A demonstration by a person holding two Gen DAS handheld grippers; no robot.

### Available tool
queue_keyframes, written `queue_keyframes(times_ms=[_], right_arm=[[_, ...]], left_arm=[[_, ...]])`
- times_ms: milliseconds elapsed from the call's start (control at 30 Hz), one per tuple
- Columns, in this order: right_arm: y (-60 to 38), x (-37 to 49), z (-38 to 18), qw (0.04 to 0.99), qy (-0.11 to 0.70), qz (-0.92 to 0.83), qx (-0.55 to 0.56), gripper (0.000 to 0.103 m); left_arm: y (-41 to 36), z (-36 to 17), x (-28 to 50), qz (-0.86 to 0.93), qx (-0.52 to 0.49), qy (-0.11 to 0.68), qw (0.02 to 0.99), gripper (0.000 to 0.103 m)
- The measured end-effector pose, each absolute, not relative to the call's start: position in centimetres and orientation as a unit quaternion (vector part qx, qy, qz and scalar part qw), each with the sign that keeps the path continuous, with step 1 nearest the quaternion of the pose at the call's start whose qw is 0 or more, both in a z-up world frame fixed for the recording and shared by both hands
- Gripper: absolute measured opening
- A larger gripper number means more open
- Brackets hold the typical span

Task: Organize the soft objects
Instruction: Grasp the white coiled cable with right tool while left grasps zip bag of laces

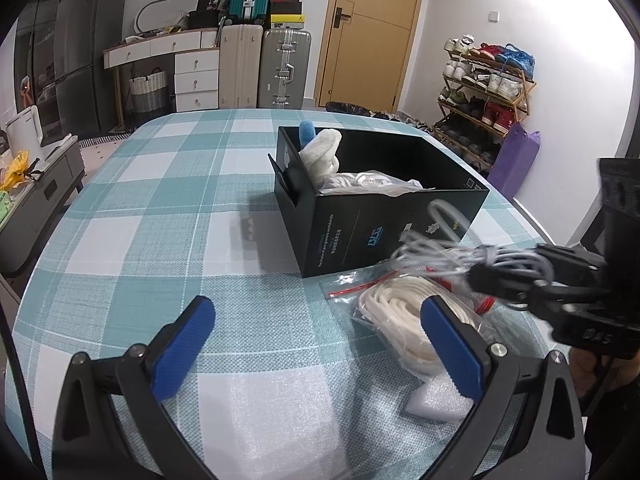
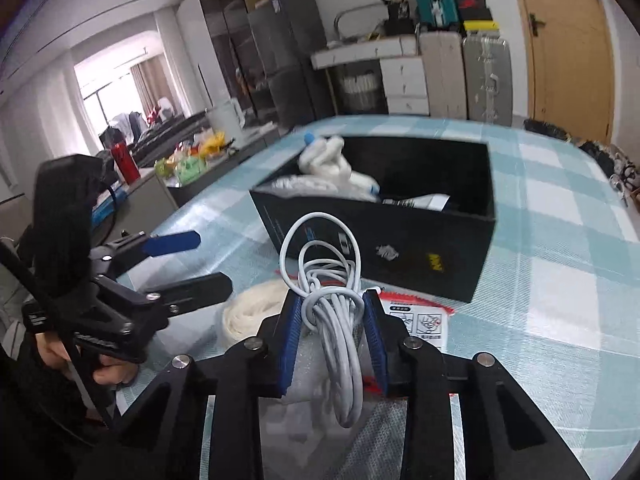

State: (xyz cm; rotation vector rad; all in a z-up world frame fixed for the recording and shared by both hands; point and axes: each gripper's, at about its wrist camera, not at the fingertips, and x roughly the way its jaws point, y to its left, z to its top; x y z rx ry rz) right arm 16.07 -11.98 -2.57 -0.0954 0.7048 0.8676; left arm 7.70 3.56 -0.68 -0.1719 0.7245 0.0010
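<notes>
White cable bundle (image 2: 336, 320): pinched between the right gripper (image 2: 332, 340) fingers, near the surface's front edge, evidently bound for the black box (image 2: 380, 248). Left gripper (image 1: 316, 344): fingers wide, empty, beside the bagged rope coil (image 1: 400, 316).

A teal-and-white checked tablecloth (image 1: 160, 208) covers the table. The box (image 1: 360, 232) on it is black with small blue and white print, holding a white plush (image 1: 322, 152) with a blue tip. The coiled cable (image 2: 332, 300) is white, the bagged rope (image 1: 396, 316) cream with a red seal strip. Both grippers are black with blue pads (image 1: 184, 344).
</notes>
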Motion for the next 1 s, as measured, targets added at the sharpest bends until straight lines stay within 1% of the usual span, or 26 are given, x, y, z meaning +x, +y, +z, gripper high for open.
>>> queue_keyframes(times_ms=[300,500,800,900,967,1000], right_arm=[[-14.2,13.2,0.1,0.869,0.286,0.402,-0.026,0.031],[-15.4,12.5,2.2,0.882,0.261,0.391,-0.024,0.031],[-16.4,12.0,3.0,0.895,0.256,0.365,-0.002,0.031],[-16.2,12.0,2.9,0.895,0.257,0.365,-0.004,0.031],[-16.3,11.9,2.8,0.895,0.258,0.364,-0.002,0.031],[-16.3,11.9,2.8,0.895,0.259,0.364,-0.001,0.031]], left_arm=[[2.0,-0.6,7.5,-0.022,-0.103,0.369,0.923,0.103],[-0.6,-0.5,8.0,-0.040,-0.087,0.375,0.922,0.103],[-2.0,-1.2,9.0,-0.030,-0.082,0.400,0.913,0.102],[-1.7,-1.7,9.3,-0.030,-0.097,0.408,0.907,0.100],[-1.7,-1.9,9.5,-0.033,-0.100,0.414,0.904,0.091],[-1.8,-1.9,9.5,-0.036,-0.100,0.416,0.903,0.089]])
